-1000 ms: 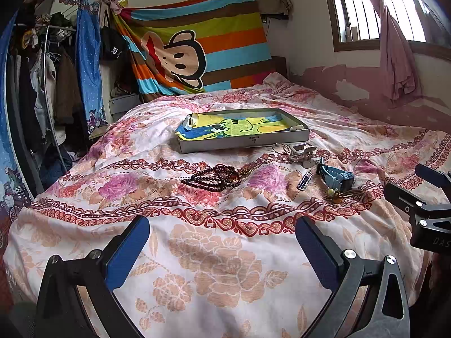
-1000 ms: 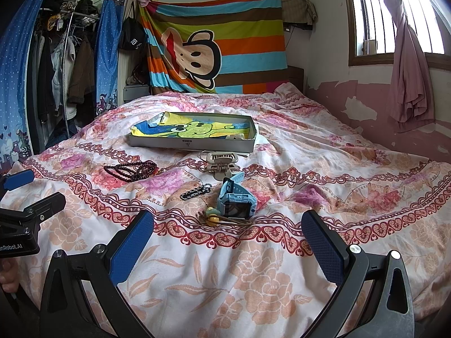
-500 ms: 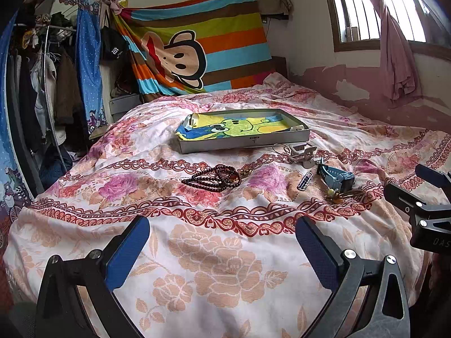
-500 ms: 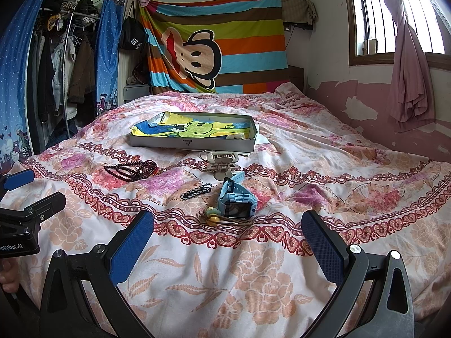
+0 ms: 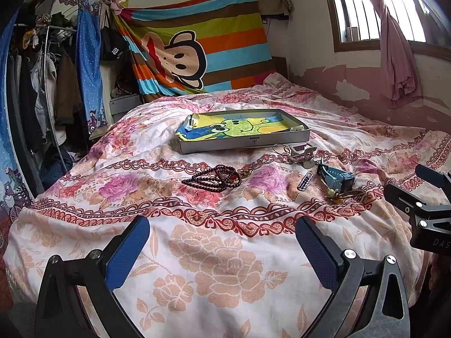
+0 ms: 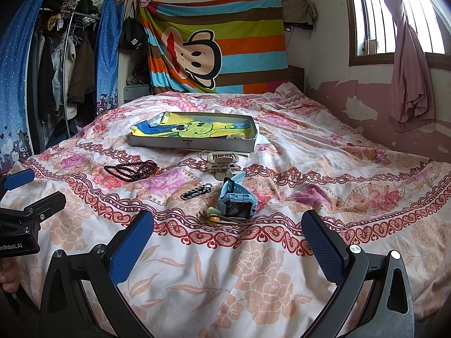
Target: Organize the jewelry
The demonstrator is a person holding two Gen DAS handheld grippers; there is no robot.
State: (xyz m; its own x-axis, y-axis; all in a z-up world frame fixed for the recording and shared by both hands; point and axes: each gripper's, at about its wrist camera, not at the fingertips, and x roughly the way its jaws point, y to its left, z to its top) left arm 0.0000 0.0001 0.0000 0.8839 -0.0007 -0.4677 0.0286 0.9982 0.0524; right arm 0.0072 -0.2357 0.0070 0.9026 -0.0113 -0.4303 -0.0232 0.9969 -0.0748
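On the bed point(image 6: 324, 152), both the left gripper point(image 5: 222, 242) and right gripper point(image 6: 228, 236) gape wide and empty, with beads point(image 6: 131, 169), watch point(image 6: 236, 200), clip point(image 6: 222, 162) and cord point(image 6: 217, 217) loose at 6 o'clock of the tray point(image 6: 194, 142); sorting apparently not begun.

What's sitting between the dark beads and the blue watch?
A small black chain piece lies between the dark bead necklace and the blue watch, clearest in the right wrist view.

beads point(image 5: 215, 178) left of watch point(image 5: 339, 178), box point(image 5: 245, 140) behind
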